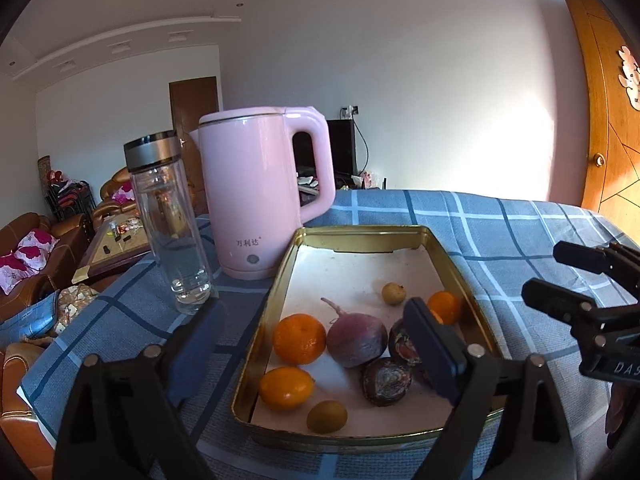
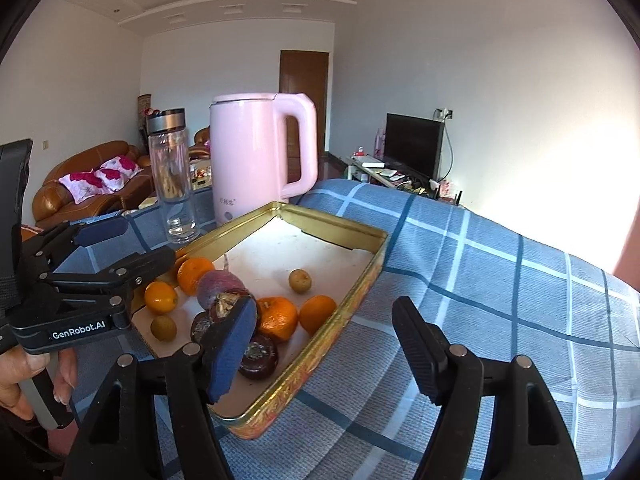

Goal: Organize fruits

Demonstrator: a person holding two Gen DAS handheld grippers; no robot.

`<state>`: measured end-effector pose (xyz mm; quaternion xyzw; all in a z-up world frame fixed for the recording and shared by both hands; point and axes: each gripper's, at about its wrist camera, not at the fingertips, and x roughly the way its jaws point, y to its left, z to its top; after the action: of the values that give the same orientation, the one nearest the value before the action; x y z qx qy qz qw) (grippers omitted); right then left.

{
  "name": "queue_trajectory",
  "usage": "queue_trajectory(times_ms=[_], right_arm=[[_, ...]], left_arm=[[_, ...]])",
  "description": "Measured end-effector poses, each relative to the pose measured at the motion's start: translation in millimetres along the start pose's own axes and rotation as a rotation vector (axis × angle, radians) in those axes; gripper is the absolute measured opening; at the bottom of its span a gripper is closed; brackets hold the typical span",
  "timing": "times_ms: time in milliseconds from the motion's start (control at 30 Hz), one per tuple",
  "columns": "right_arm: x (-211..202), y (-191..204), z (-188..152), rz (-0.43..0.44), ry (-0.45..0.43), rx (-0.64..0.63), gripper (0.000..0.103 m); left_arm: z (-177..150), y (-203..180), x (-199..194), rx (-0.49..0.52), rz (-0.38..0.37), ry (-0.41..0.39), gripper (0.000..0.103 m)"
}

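Left wrist: kettle [image 1: 260, 196], bottle [image 1: 170, 224] behind tray [image 1: 256, 340].

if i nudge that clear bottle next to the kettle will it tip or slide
The clear bottle is tall and narrow on a small base, so it probably tips if pushed high. It looks nearly empty, so likely light. It stands on the checked cloth, which may grip its base rather than let it slide.

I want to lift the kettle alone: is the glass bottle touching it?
Apart. The left wrist view shows tablecloth between the glass bottle and the kettle.
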<state>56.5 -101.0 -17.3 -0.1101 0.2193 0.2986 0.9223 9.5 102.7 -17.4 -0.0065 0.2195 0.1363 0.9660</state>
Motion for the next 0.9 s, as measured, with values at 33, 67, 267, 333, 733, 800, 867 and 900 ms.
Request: queue_trajectory(times_ms=[33,67,267,333,733,800,867,900], right_arm=[[-4,-3,0,-0.009,-0.011,0.005,0.075],[-8,-5,1,-0.015,-0.021,0.01,0.077],[-22,-10,-1,-0.028,-0.049,0.025,0.078],[-26,-11,0,-0.031,-0.053,0.026,0.078],[-41,-15,-1,-0.037,-0.082,0.043,0.079],[-40,-15,-1,-0.035,-0.083,0.044,0.079],[-40,-15,-2,-0.035,-0.082,0.046,0.079],[-40,-15,-3,-0.035,-0.083,0.047,0.079]], left_arm=[[1,-1,-2,0.003,0.001,-0.009,0.096],[1,-3,-4,0.005,-0.003,-0.012,0.096],[4,-12,-11,0.018,-0.009,-0.02,0.097],[4,-14,-13,0.023,-0.011,-0.022,0.097],[7,-21,-20,0.037,-0.01,-0.037,0.098],[7,-21,-21,0.037,-0.009,-0.036,0.098],[7,-21,-22,0.037,-0.01,-0.033,0.098],[7,-22,-22,0.037,-0.01,-0.033,0.098]])
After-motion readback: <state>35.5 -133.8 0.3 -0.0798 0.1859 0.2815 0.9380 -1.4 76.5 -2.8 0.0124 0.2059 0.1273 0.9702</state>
